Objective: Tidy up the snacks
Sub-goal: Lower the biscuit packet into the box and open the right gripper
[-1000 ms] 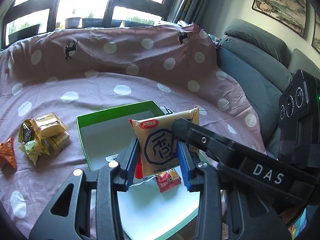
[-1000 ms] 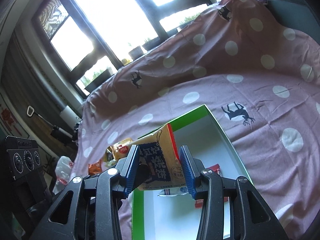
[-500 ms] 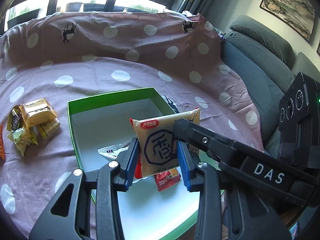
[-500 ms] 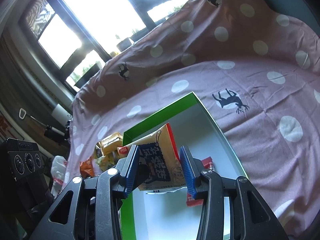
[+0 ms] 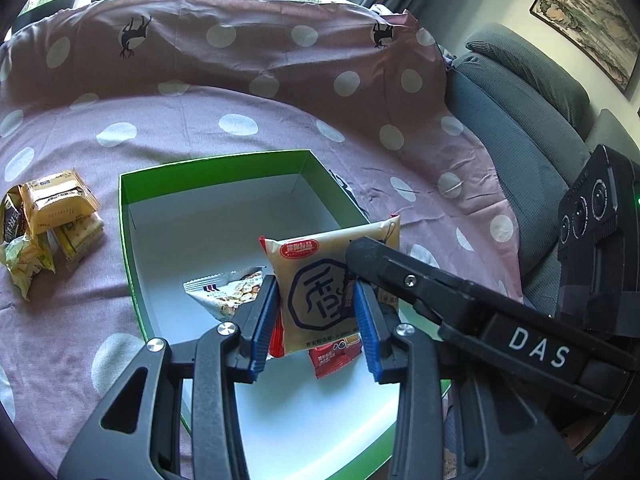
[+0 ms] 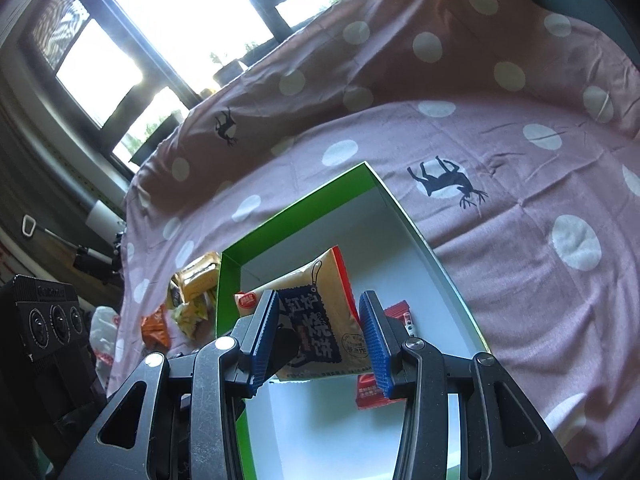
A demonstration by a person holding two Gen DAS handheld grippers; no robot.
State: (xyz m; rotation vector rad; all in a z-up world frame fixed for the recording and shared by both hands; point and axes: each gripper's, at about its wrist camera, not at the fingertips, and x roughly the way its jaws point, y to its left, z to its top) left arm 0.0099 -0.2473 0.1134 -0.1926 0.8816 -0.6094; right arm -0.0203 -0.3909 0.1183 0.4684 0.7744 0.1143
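Both grippers clamp the same tan snack packet point(image 5: 316, 292), which stands upright above the green box point(image 5: 128, 240): the left gripper point(image 5: 316, 320) presses its blue pads on the packet's two side edges, and the right gripper point(image 6: 324, 334) grips it too (its black finger crosses the left view from the right). Just under the jaws, on the white box floor, lies a red packet point(image 5: 334, 360), and left of the left jaw a white packet of nuts point(image 5: 224, 294). Farther left, outside the box, a heap of yellow snack packs point(image 5: 48, 216) sits on the pink dotted cloth point(image 5: 240, 120); beyond it to the right is a grey sofa point(image 5: 520, 100)
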